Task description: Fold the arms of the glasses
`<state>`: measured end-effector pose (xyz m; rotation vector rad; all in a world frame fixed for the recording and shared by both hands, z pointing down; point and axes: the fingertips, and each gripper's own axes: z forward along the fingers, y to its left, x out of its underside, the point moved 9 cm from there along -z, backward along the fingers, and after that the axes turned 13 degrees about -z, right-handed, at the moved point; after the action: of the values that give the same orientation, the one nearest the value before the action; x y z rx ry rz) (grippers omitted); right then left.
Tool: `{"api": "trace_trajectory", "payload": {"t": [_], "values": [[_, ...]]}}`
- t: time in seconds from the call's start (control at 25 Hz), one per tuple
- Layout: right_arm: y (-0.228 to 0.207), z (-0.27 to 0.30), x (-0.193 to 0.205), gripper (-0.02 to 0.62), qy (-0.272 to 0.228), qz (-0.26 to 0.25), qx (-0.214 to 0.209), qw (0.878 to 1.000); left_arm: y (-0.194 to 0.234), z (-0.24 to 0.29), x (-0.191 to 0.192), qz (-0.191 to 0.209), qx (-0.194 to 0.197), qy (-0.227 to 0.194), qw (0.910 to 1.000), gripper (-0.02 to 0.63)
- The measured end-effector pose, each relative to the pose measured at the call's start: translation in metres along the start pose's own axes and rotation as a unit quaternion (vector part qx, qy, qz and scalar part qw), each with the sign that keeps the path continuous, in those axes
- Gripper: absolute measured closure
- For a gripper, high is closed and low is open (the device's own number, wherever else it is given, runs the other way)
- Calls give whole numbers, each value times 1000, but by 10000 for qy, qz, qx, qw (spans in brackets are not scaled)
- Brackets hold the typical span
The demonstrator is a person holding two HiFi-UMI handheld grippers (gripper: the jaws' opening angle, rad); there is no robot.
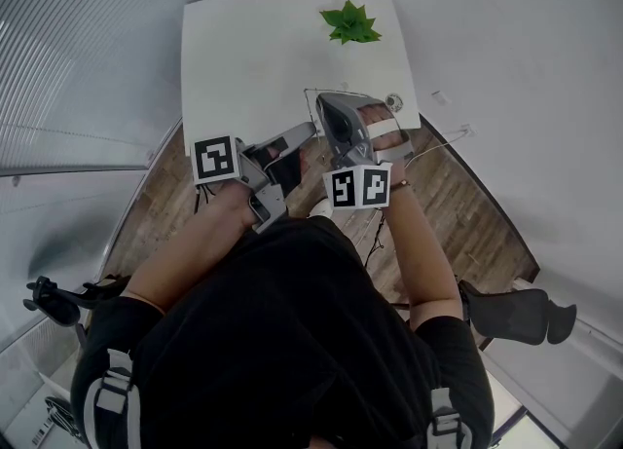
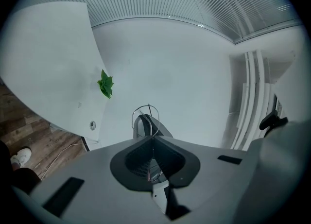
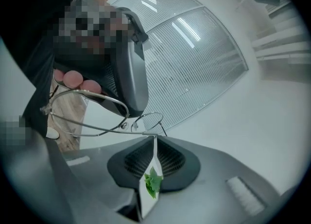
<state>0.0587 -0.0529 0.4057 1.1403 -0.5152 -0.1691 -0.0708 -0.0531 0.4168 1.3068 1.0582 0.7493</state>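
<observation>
Wire-frame glasses (image 3: 122, 126) are up in the air betw. both grippers, over the near edge of the white table (image 1: 253, 57). The left tongs (image 2: 152, 138) are closed on the frame wire just below a lens rim. The right tongs (image 3: 154, 138) are closed on thin wire beside the hinge, w/ the arm wires running off twd the person. A small green plant (image 1: 350, 23) sits at the table's far side, well apart.
</observation>
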Motion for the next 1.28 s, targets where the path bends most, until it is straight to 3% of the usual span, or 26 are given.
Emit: {"api": "trace_trajectory", "payload": {"t": [0.48, 0.76, 1.28], "values": [[5, -1, -7, 557, -201, -258, -100, 9994, 1, 1, 3, -75, 28, 127, 9999, 592], [6, -2, -6, 502, -145, -159, -141, 9997, -1, -4, -6, -40, 68, -60, 10000, 592], [-16, -29, 43, 500, 334, 861, 232, 9955, 1, -12, -11, 11, 56, -259, 9996, 592]]}}
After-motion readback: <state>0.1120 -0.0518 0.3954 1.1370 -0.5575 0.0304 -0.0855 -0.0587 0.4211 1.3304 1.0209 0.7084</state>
